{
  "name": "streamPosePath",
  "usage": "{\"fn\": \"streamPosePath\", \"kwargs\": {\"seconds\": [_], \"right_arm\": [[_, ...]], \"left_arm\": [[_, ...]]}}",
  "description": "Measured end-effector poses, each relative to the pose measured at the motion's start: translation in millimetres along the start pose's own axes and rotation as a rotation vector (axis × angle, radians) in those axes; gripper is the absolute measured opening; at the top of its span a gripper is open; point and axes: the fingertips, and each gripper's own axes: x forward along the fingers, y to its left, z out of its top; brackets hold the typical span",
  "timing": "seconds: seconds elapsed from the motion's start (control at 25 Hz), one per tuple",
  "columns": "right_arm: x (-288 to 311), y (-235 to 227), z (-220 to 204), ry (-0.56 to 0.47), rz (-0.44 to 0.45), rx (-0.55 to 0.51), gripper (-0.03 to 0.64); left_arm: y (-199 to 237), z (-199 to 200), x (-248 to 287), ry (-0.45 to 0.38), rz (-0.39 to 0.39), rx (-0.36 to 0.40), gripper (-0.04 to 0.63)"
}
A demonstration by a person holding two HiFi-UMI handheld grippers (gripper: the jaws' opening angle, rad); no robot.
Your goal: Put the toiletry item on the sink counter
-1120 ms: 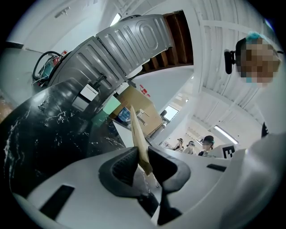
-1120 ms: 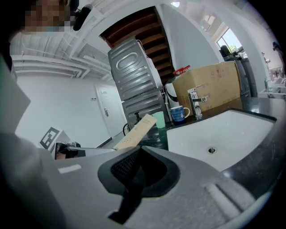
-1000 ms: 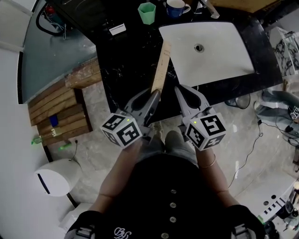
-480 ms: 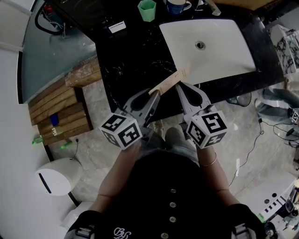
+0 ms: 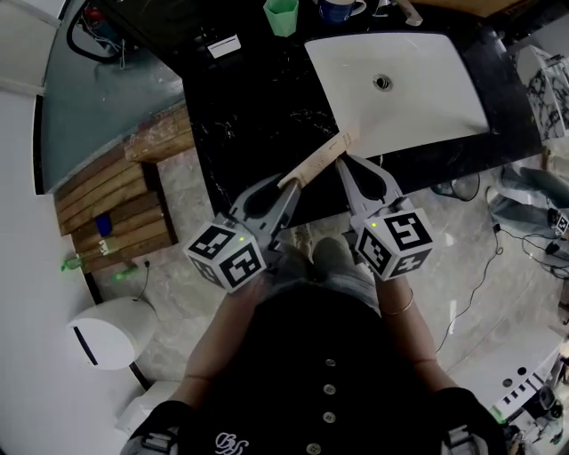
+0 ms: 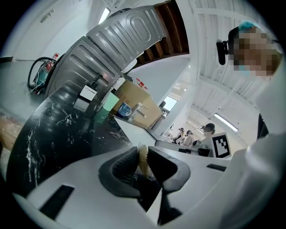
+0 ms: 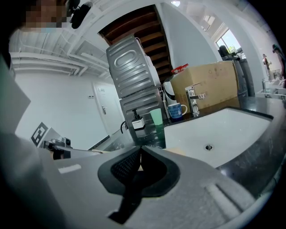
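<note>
The toiletry item (image 5: 316, 162) is a long tan tube over the front edge of the black marble sink counter (image 5: 253, 107). My left gripper (image 5: 289, 184) is shut on its near, crimped end, which shows as a thin tan strip (image 6: 142, 157) between the jaws in the left gripper view. The tube slants up to the right, and its far end lies just past the tips of my right gripper (image 5: 341, 163). In the right gripper view the right gripper (image 7: 140, 150) has its jaws together, and a bit of the tan tube (image 7: 182, 152) shows beyond them.
A white sink basin (image 5: 427, 107) fills the counter's right half. A green cup (image 5: 281, 16), a blue mug (image 5: 336, 9) and a faucet (image 7: 193, 98) stand at the back. A wooden pallet (image 5: 107, 213) and a white bin (image 5: 102, 333) are on the floor at left.
The tube swung from pointing straight away over the counter to slanting right, across the right gripper's tips. The left gripper drew back slightly, still holding it.
</note>
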Motion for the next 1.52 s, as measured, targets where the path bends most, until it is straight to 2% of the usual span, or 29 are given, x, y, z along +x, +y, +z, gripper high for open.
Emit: {"fn": "streamPosePath", "kwargs": {"seconds": [0.2, 0.36, 0.6, 0.84, 1.2, 1.52], "right_arm": [[1, 3, -5, 0.026, 0.015, -0.016, 0.003], [4, 1, -15, 0.090, 0.029, -0.037, 0.003], [8, 3, -23, 0.137, 0.045, -0.046, 0.003], [7, 9, -11, 0.108, 0.055, -0.074, 0.003], [0, 29, 14, 0.009, 0.123, -0.091, 0.003], [-3, 57, 30, -0.034, 0.176, -0.117, 0.002]], "left_arm": [[-3, -5, -5, 0.020, 0.000, 0.022, 0.069], [-4, -9, -9, 0.038, -0.002, 0.027, 0.069], [-1, -8, -13, 0.029, 0.001, 0.027, 0.069], [-2, -5, -12, 0.035, -0.016, 0.038, 0.069], [-11, 16, -9, 0.000, -0.059, 0.100, 0.069], [-22, 32, -13, -0.025, -0.117, 0.152, 0.069]]}}
